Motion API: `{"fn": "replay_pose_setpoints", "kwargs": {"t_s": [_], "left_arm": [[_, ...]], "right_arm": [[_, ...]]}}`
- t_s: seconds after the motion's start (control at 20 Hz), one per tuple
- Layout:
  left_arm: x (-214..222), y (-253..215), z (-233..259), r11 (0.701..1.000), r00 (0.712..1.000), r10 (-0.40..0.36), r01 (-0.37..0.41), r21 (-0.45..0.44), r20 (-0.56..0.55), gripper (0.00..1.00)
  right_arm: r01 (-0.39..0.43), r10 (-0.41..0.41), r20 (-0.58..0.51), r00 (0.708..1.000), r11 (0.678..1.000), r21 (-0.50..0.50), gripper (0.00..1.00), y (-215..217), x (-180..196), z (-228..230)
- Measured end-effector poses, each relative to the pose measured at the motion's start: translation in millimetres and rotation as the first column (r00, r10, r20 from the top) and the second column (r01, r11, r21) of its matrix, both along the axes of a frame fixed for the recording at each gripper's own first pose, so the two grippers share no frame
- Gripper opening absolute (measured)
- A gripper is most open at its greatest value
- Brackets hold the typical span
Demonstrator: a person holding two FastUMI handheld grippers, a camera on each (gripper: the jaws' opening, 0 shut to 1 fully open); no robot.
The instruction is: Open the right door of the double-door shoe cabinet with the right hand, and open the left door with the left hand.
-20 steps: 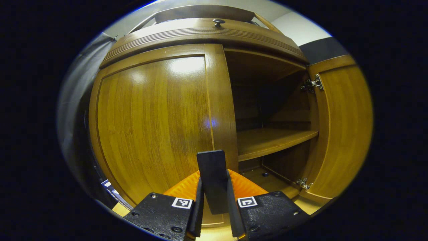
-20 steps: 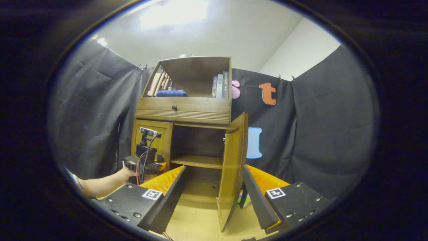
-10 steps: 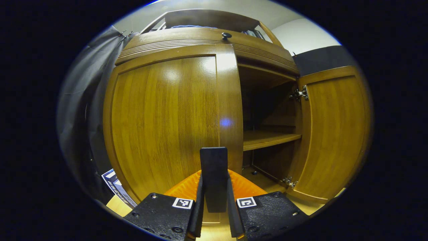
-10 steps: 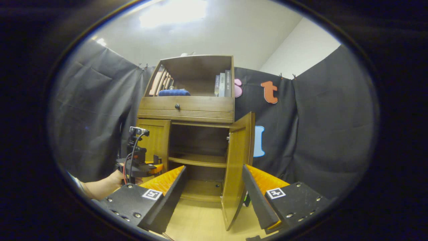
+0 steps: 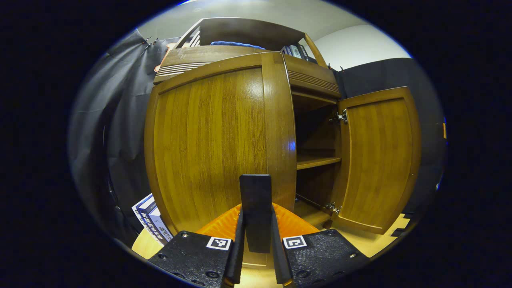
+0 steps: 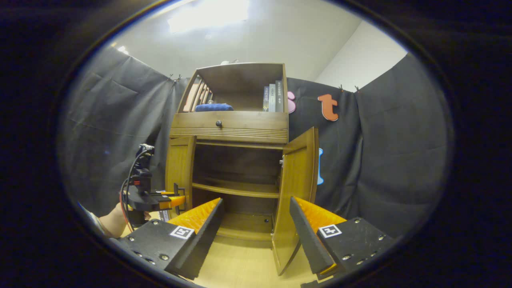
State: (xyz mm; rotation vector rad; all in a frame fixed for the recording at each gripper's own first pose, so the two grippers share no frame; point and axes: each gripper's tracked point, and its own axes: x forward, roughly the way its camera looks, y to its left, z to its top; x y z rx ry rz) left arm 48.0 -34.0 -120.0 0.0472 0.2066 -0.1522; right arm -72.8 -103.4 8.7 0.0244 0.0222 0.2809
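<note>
Left gripper [image 5: 256,224] clamps both fingers on a dark handle [image 5: 256,208] at the free edge of the left door [image 5: 216,144], which is swung partway out at 12 o'clock in the left gripper view. Right door [image 6: 296,192] hangs wide open, between the spread, empty fingers of the right gripper [image 6: 256,232]. Shoe cabinet [image 6: 236,128] interior shelf [image 6: 236,189] exposed. At 9 o'clock in the right gripper view a hand [image 6: 114,222], partly cut off, holds the left gripper by the left door's edge; contact there looks likely but small.

Left tongs [image 5: 256,224] clamp tight on a dark upright bar, seemingly a handle; right tongs [image 6: 256,224] gape wide, holding nothing.
</note>
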Motion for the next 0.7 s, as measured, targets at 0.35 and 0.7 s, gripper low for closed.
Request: {"fn": "replay_pose_setpoints", "kwargs": {"t_s": [0.35, 0.7], "left_arm": [[-40, 23, 12, 0.999, 1.0, -0.028, 0.028, 0.015, 0.001, 0.35], [-62, 44, 18, 0.999, 0.999, -0.034, 0.035, 0.027, -0.014, 0.31]], "right_arm": [[-0.021, 0.021, 0.002, 1.0, 1.0, 0.004, 0.97, 19, 3, -5], [-0.033, 0.034, -0.016, 0.999, 0.999, 0.034, 0.97, 30, 9, -23]]}}
